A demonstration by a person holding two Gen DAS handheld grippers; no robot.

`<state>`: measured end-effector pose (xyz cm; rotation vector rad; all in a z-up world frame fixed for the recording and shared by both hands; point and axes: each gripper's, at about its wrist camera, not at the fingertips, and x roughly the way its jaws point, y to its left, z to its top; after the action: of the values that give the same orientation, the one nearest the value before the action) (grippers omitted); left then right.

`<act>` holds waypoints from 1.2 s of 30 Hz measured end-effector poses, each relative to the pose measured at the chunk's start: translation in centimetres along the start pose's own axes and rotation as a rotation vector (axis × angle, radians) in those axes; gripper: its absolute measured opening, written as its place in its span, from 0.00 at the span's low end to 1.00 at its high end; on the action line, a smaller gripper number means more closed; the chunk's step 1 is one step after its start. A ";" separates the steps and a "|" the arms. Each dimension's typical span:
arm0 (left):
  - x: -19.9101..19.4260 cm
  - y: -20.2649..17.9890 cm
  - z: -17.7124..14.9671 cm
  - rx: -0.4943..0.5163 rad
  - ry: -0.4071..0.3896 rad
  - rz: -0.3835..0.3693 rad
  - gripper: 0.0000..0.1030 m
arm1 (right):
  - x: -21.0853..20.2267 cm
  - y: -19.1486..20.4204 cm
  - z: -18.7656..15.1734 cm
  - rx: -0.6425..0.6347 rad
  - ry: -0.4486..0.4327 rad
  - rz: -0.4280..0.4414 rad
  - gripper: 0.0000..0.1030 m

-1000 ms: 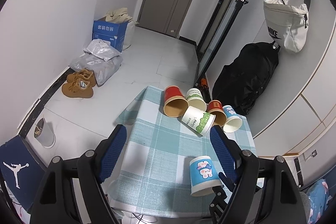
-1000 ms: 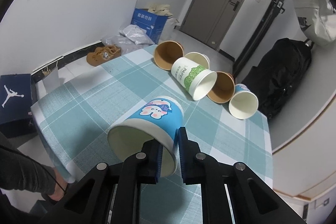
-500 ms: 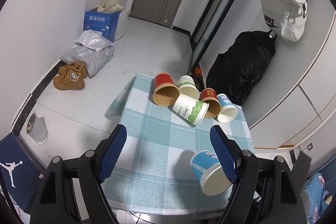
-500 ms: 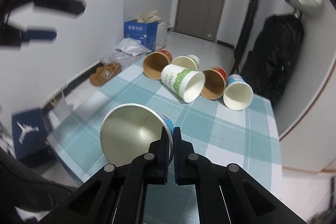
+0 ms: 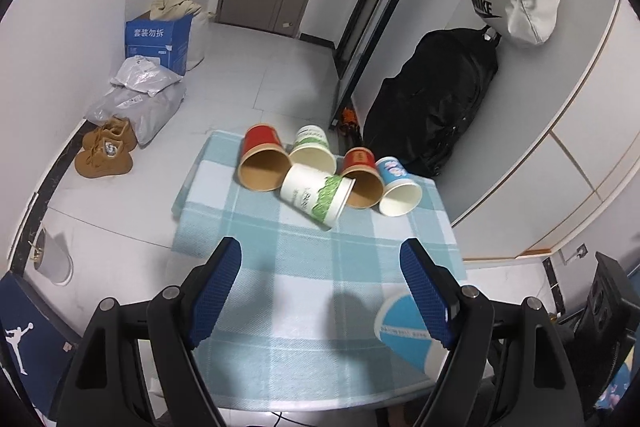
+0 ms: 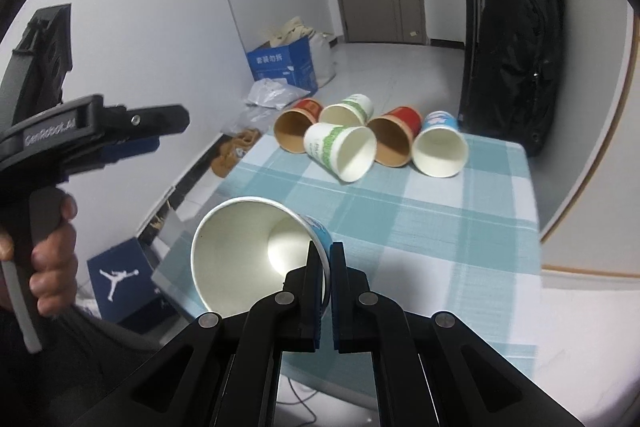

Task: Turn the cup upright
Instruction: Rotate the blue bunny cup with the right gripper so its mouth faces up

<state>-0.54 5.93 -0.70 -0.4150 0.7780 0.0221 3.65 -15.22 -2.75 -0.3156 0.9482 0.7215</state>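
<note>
My right gripper (image 6: 326, 255) is shut on the rim of a blue paper cup (image 6: 256, 247), held tilted above the table's near edge with its mouth toward the camera. The same cup (image 5: 404, 335) shows in the left wrist view, lifted at the near right, partly behind a finger. My left gripper (image 5: 320, 267) is open and empty, high above the near half of the checked table (image 5: 280, 307); it also shows at the left of the right wrist view (image 6: 120, 131).
Several paper cups lie on their sides in a cluster at the table's far end: red (image 5: 262, 163), green-and-white (image 5: 316, 195), another red (image 5: 360, 175), blue (image 5: 398, 187). A black bag (image 5: 436, 99), blue box (image 5: 158, 39) and shoes (image 5: 106, 155) are on the floor.
My right gripper has lifted the blue cup off the table and turned it from mouth-down to mouth tilted up toward me. My left gripper has risen and pulled back.
</note>
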 end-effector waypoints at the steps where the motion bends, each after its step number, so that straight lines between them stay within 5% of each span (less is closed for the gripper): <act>1: 0.1 0.0 0.2 -0.007 -0.003 -0.003 0.76 | -0.3 -0.3 0.1 0.001 0.008 0.006 0.02; 14: 1.8 -0.3 1.9 -0.054 -0.022 0.041 0.76 | 2.1 -4.0 4.4 0.038 0.290 0.109 0.05; 29: 3.8 0.3 1.8 -0.059 0.056 0.042 0.76 | 11.2 -4.7 5.5 0.167 0.423 0.155 0.06; 31: 4.0 0.2 2.0 -0.058 0.064 0.041 0.76 | 11.8 -4.9 5.4 0.184 0.425 0.156 0.11; 33: 4.0 0.1 1.9 -0.053 0.066 0.041 0.76 | 11.8 -5.0 5.4 0.190 0.395 0.141 0.35; 36: 3.9 -0.1 1.7 -0.048 0.060 0.054 0.76 | 10.8 -5.6 5.4 0.209 0.316 0.133 0.52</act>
<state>3.41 5.98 -2.30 -0.4419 0.8488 0.0789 14.93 -11.78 -8.97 -0.1859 1.3437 0.6977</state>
